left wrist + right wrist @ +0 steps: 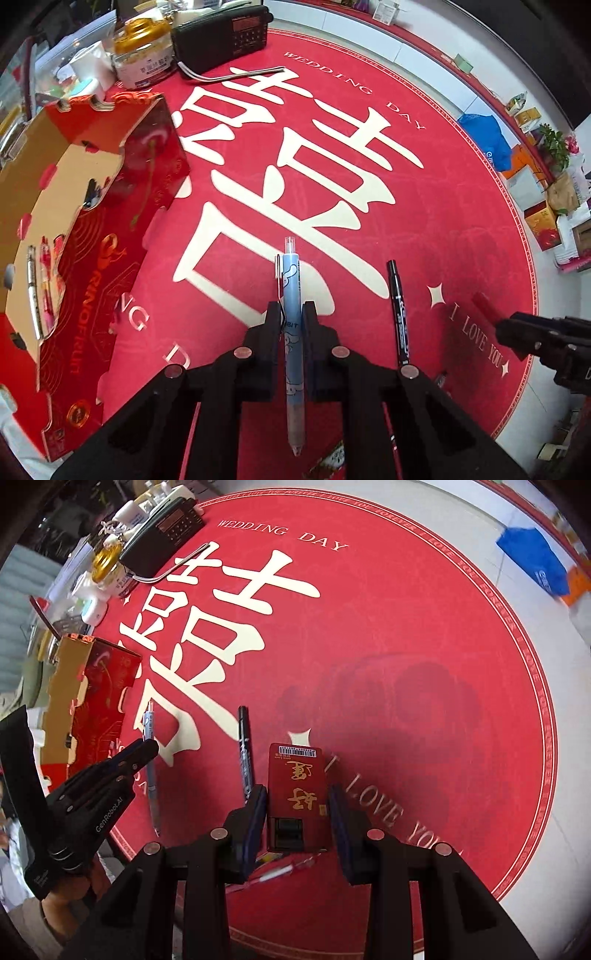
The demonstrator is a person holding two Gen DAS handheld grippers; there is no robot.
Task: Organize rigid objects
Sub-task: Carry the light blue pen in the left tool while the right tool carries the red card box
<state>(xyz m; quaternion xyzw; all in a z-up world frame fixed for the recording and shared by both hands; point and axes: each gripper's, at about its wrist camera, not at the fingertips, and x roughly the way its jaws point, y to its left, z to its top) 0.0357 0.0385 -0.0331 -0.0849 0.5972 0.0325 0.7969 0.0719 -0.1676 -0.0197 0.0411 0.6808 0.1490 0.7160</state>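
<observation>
red matting with big cream characters and "wedding day" lettering covers the floor. on it lies a blue pen between the left fingers, which stand narrowly apart, close on either side of the barrel; whether they actually pinch it is hard to tell. just beside it lies a black marker. the right fingers stand wider, bracketing a small red box with gold characters, seemingly without touching. to the left stands an open red and gold carton with pens inside. far off sit a black radio and a gold-lidded jar.
</observation>
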